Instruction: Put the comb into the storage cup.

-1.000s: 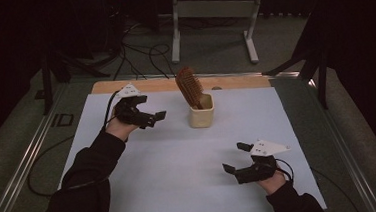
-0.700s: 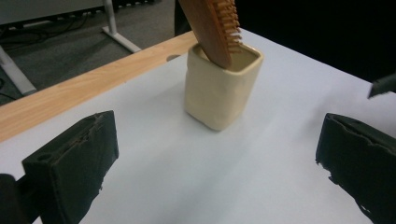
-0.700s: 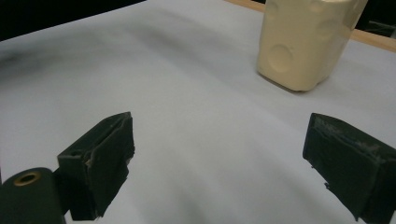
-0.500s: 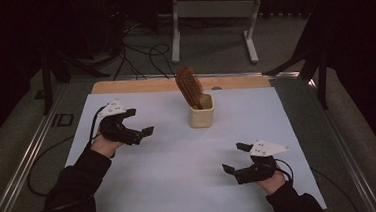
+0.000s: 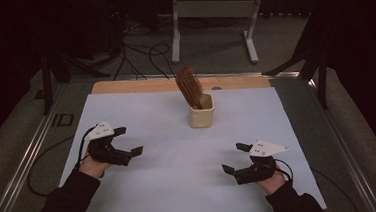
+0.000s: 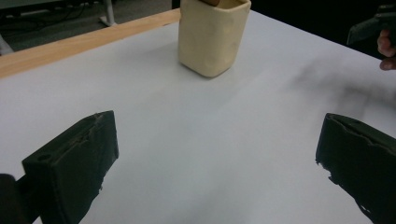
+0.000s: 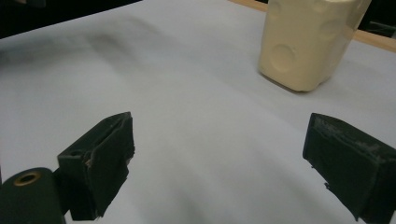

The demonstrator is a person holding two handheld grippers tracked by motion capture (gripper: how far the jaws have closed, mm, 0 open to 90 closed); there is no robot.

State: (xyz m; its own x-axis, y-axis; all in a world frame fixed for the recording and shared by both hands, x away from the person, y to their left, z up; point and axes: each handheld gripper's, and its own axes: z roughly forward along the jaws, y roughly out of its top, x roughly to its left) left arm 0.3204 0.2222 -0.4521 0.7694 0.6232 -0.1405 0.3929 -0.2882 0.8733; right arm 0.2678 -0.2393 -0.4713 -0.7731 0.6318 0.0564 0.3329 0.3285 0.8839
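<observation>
Brush (image 5: 189, 87) upright in cup (image 5: 201, 116), ahead of and between left tongs (image 5: 128, 141) and right tongs (image 5: 234, 158); both wide, empty. Risk: top-heavy cup tips if brush pulled askew.

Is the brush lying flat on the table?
No, the brush stands tilted in the cream cup.
</observation>
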